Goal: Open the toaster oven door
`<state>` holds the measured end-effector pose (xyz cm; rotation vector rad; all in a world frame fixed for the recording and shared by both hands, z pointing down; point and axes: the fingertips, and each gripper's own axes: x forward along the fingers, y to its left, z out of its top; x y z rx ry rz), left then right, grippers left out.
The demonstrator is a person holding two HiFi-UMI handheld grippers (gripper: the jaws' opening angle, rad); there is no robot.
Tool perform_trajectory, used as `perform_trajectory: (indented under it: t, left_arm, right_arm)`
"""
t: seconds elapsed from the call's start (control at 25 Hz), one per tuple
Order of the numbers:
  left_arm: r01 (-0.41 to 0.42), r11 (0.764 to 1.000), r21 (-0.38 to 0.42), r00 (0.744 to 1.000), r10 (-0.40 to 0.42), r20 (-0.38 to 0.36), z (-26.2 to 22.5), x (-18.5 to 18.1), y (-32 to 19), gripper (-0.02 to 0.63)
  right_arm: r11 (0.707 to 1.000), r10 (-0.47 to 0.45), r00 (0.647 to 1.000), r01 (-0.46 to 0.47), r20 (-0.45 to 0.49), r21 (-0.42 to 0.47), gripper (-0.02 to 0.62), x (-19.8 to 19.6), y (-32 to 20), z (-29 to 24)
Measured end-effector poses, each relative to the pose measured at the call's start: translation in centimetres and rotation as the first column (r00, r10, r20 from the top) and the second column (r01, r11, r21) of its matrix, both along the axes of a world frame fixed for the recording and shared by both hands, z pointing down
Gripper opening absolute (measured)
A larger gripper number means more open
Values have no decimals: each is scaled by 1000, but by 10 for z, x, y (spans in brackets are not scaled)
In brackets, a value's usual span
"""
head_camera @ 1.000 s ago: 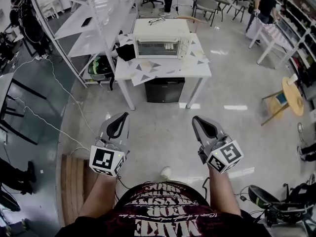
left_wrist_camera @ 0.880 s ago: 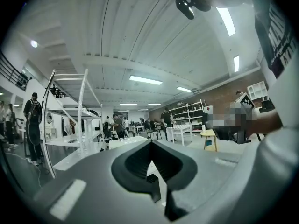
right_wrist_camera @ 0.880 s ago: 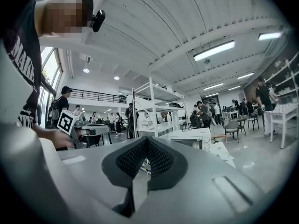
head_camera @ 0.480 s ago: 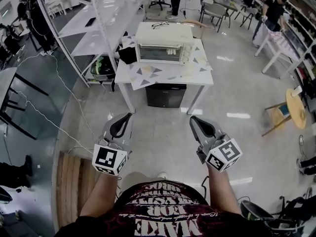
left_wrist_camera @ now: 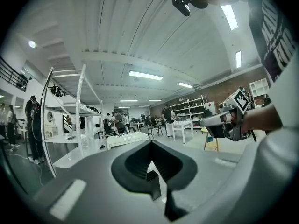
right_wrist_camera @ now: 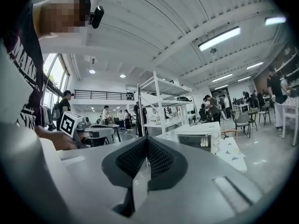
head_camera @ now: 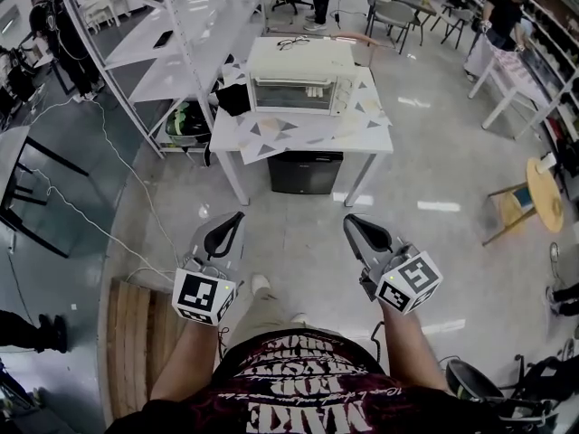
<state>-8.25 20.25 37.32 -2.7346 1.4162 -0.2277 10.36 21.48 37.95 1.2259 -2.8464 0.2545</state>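
**Head view first: walking up, door not yet reached**

Head view: the toaster oven sits on the white table at the far side of the floor, its glass door shut. Over the last second it has drawn slightly nearer, and a shoe now shows stepping forward between the tools. The left gripper and right gripper are held out low, well apart from the table, so the approach is probably still under way.

Left gripper view: the jaws are together with nothing between them, pointing across the room.

Right gripper view: these jaws are also closed and empty. The toaster oven stands ahead and to the right, far off.
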Motion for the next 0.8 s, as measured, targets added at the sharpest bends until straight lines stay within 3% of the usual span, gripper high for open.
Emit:
perform_trajectory:
  t: [0.4,0.8]
  left_arm:
    - [-77,997,-26,997,77,0,13,11,-39,2]
    - [-91,995,-35,996,91,0,17,2,-102,2]
  right_arm:
    - [999,28,1000,-28,11,-22,26,-9,-40,9]
    - [998,57,998,-56,15,-37,26,-13,-96,16]
